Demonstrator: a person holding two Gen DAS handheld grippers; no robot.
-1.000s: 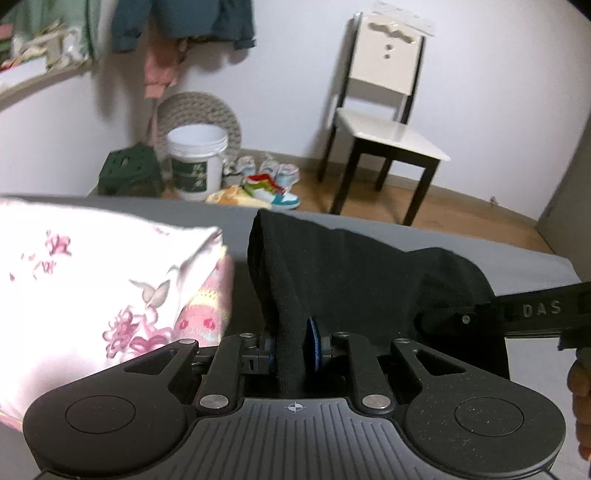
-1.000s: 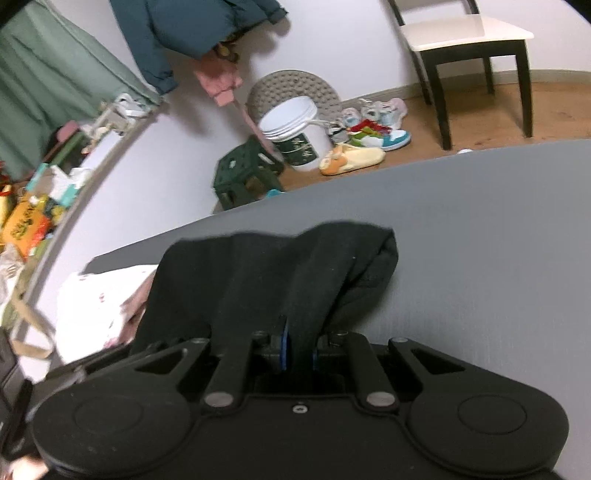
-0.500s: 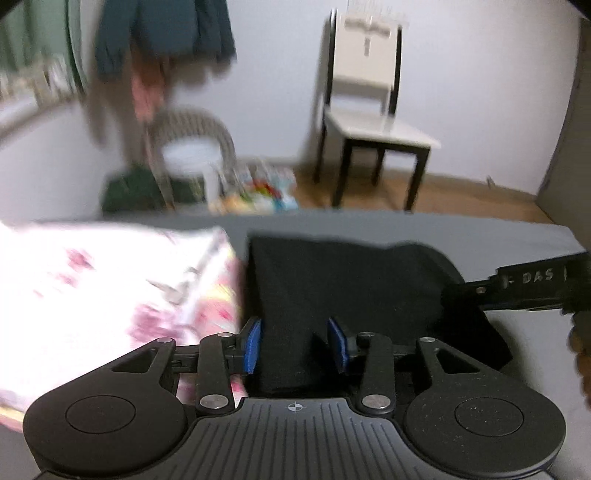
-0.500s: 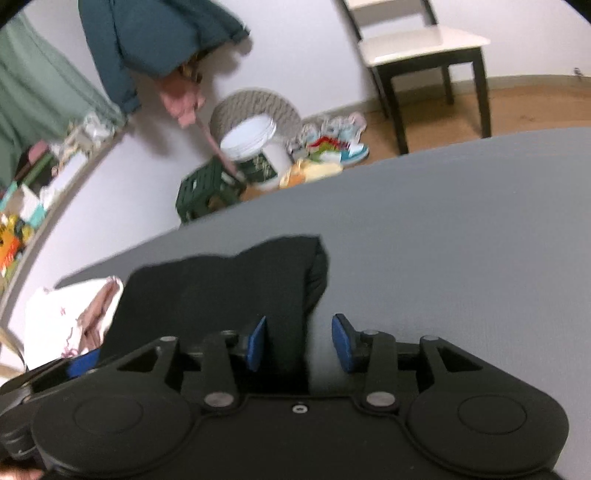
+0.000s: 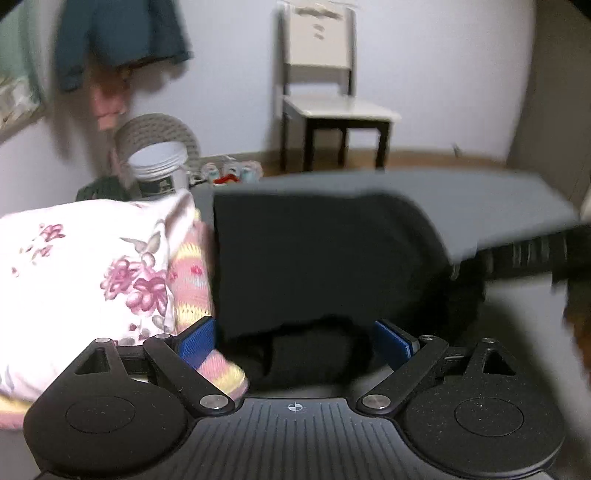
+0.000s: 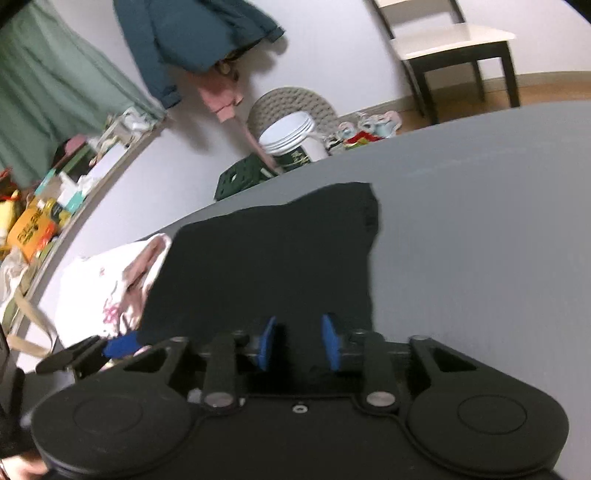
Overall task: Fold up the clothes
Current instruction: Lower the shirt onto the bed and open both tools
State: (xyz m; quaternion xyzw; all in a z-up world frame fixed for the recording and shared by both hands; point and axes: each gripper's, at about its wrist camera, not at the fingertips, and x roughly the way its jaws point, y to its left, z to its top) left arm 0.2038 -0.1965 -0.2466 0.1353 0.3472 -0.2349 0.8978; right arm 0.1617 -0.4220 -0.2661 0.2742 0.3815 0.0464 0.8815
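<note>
A folded black garment (image 5: pixel 317 258) (image 6: pixel 273 266) lies flat on the grey table (image 5: pixel 480 199) (image 6: pixel 480 229). My left gripper (image 5: pixel 295 341) is wide open at the garment's near edge, its blue pads apart on either side of the cloth. My right gripper (image 6: pixel 299 341) is open too, pads a short way apart over the near right part of the garment. To the left lies a stack of folded clothes: a white floral piece (image 5: pixel 85 258) (image 6: pixel 99 280) over a pink and yellow striped one (image 5: pixel 192 280). The other gripper's black finger (image 5: pixel 535 254) shows at the right edge of the left wrist view.
Beyond the table stand a white chair (image 5: pixel 325 107), a white bucket (image 5: pixel 159 177) (image 6: pixel 291 142), a green stool (image 6: pixel 243 177) and shoes (image 5: pixel 232 173) on the floor. A teal jacket (image 6: pixel 199 33) hangs on the wall. A cluttered shelf (image 6: pixel 55 192) runs along the left.
Both grippers were shut on the black garment a second ago. They have let go and opened, the left one widest. The garment has dropped from a raised bunch to lying flat.
</note>
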